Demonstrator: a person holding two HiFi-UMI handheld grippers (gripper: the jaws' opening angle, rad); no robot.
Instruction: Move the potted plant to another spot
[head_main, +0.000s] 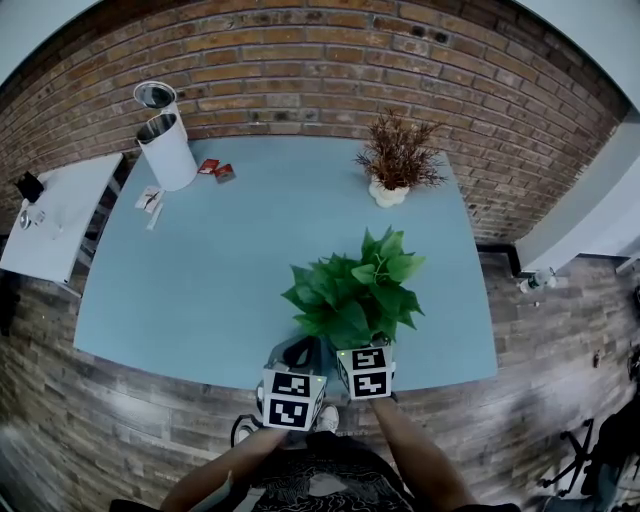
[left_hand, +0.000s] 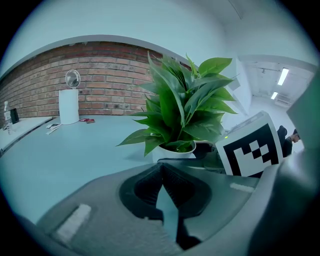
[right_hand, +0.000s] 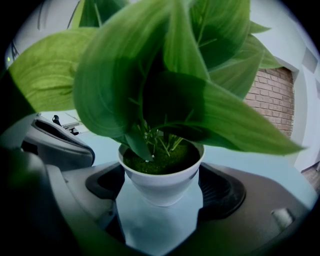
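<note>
Behind everything, a brick wall (head_main: 330, 60). In front of it, a wide pale-blue table (head_main: 200, 280), with a white side table (head_main: 60, 215) off its left end. At the table's far left corner, two white canisters (head_main: 167, 150), one behind the other. Just beside them, small red packets (head_main: 216, 170) and a few papers (head_main: 150, 200). At the far edge, right of centre, a dried plant (head_main: 398, 150) in a small white holder, well apart from the near side.

Near the front edge, right of centre: the plant (head_main: 355, 295), upright on the table. Just to its left, the left gripper (left_hand: 161, 166), jaws pressed together at the tips, nothing between them. Right behind the plant, the right gripper (right_hand: 161, 195), jaws spread, one on either side of the pot (right_hand: 161, 182) and close under its rim. Contact with the pot not clear. From that gripper's view, leaves across nearly the whole picture, hiding most of the table and wall.

Broad, glossy green leaves, pointed, fanning up and outward, spreading far wider than the pot. Pot white, round, smooth-rimmed, tapering toward the base. Inside it, dark green moss-like filling and thin pale stems.
</note>
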